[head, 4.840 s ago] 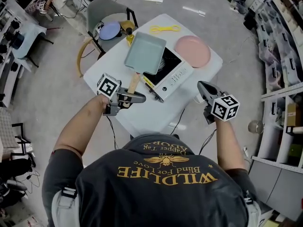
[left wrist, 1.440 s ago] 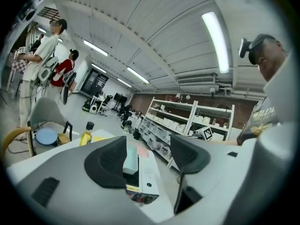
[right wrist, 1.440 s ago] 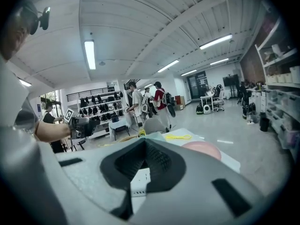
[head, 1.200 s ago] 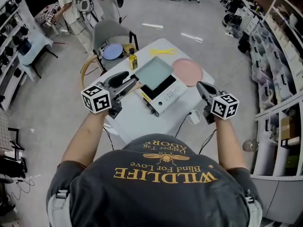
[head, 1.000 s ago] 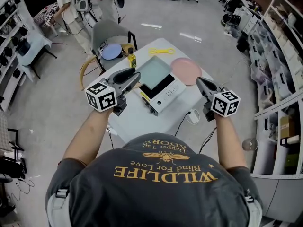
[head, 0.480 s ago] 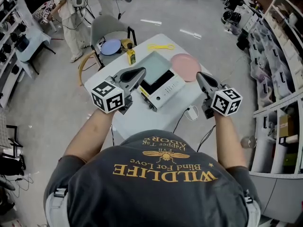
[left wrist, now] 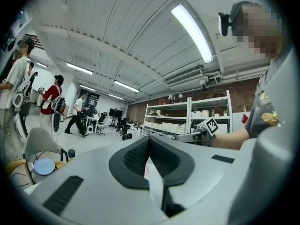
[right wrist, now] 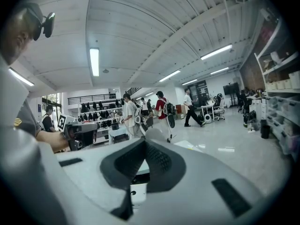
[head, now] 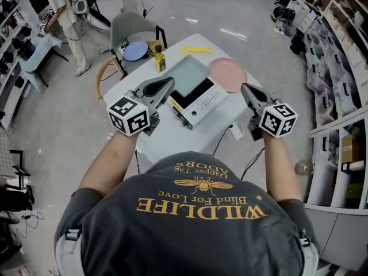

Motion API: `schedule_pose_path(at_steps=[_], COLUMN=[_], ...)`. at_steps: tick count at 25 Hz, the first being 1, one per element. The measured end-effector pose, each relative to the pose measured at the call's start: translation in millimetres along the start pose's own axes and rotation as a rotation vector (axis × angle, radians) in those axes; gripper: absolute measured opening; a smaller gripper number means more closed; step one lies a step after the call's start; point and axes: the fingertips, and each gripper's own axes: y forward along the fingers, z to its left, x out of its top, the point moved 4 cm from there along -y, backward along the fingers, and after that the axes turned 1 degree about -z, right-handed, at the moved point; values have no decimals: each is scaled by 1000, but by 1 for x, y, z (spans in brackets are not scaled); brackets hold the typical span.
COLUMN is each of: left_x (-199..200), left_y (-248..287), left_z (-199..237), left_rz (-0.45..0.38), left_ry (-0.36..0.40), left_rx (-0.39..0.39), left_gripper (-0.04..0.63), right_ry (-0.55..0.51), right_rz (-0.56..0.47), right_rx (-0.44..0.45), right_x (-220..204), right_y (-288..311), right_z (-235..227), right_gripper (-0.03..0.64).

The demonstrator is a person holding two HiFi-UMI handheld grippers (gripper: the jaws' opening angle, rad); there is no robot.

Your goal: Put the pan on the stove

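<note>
Bystander [head: 63, 4]: stands on the floor in the upper left corner of the head view, well apart from the table.
Chair [head: 131, 23]: grey, just beside the table's upper left edge. A blue plate [head: 135, 50] lies on its seat.
Bottle [head: 160, 62]: small and yellow with a dark cap. It stands upright on the table, just left of the pan.
Left gripper [head: 170, 83]: held in the air left of centre, over the table's left side, tips pointing toward the stove. In its own view [left wrist: 149, 139] the two dark pads meet at the tips, closed, with nothing between them.
Table [head: 172, 140]: white, in the middle of the head view, turned cornerwise to the person.
Pan [head: 187, 73]: square and pale grey-green. It sits on the stove and covers its upper part. No handle can be made out.
Stove [head: 206, 102]: a white single burner at the table's centre. A strip of its black top shows below the pan, and its control panel faces lower right.
Yellow tool [head: 198, 49]: lies flat near the table's top corner, above the pan.
Pink plate [head: 228, 73]: lies on the table's right side, just right of the stove.
Right gripper [head: 244, 87]: held in the air right of centre, near the table's right edge. In its own view [right wrist: 144, 143] the pads are pressed together at the tips, gripping nothing.
Shelves [head: 345, 96]: white racks along the right edge of the head view.
</note>
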Motion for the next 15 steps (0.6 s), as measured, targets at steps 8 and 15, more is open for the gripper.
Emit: schedule_pose_path(at_steps=[8, 15], left_x=[-6, -9], left_y=[4, 4], left_z=[0, -6], left_rz=[12, 34], left_ry=[-2, 11], left_rx=[-5, -23], left_gripper=[-3, -3], right_ry=[-10, -23], right_rz=[2, 17], right_rx=[-7, 1], right_x=[-4, -5], right_y=[1, 1], right_z=[-4, 0], right_gripper=[0, 0])
